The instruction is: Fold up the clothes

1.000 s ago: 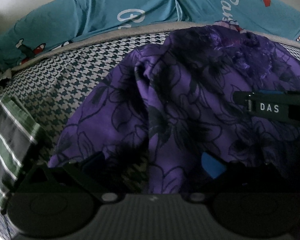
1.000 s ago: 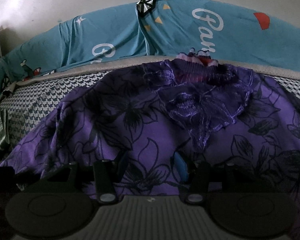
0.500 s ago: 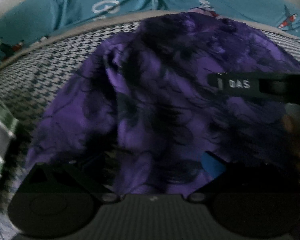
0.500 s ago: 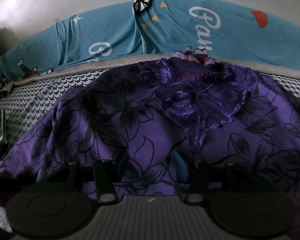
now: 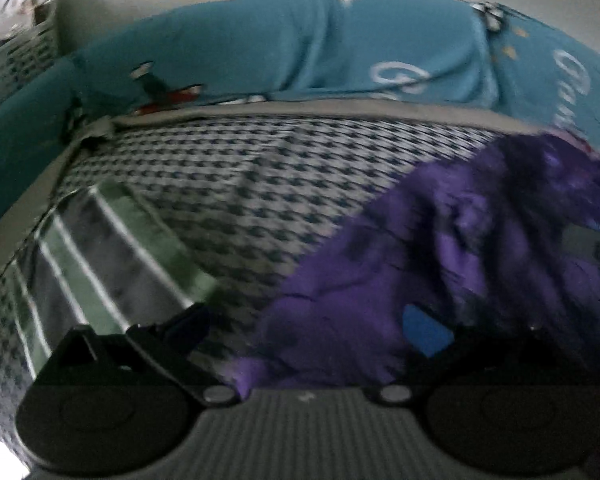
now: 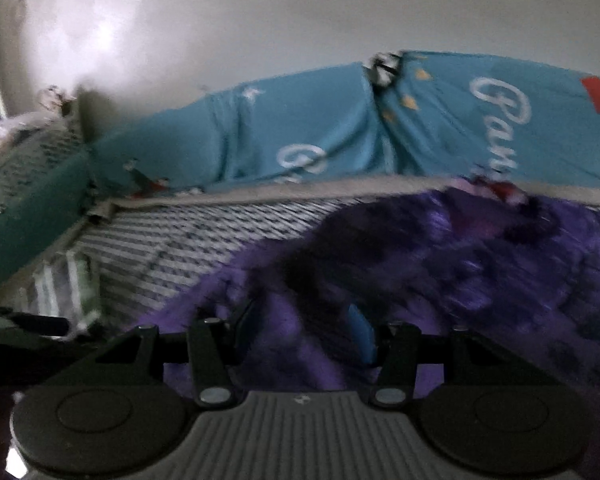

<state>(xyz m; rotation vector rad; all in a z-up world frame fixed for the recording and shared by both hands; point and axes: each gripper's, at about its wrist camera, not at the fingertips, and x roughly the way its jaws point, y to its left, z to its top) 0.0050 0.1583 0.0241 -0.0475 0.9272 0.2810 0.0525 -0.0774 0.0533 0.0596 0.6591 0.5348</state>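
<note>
Pale wall (image 6: 260, 40) fills the top of my right camera, and below it a teal cover (image 6: 300, 128) with white script and small cartoon prints drapes along the back of the bed. Both pictures are smeared with motion blur, so fine detail is lost.

I am working over a black-and-white checked sheet (image 5: 260, 184). On it lies the purple dress (image 5: 480, 248) with dark flower outlines, bunched up on the right half of my left camera and spreading across the lower right of my right camera (image 6: 440, 272), its far edge reaching the grey border at the foot of the teal cover.

My left gripper (image 5: 304, 336) has its fingers spread wide: the near corner of the purple cloth lies between them, and the blue pad (image 5: 424, 330) of the right-hand finger lies against it without pinching. My right gripper (image 6: 304, 332) is set narrower, with purple cloth running between the fingers; I cannot tell whether they are clamped on it.

Left of the dress, apart from it, a green, grey and white striped cloth (image 5: 100, 248) lies flat on the sheet.
</note>
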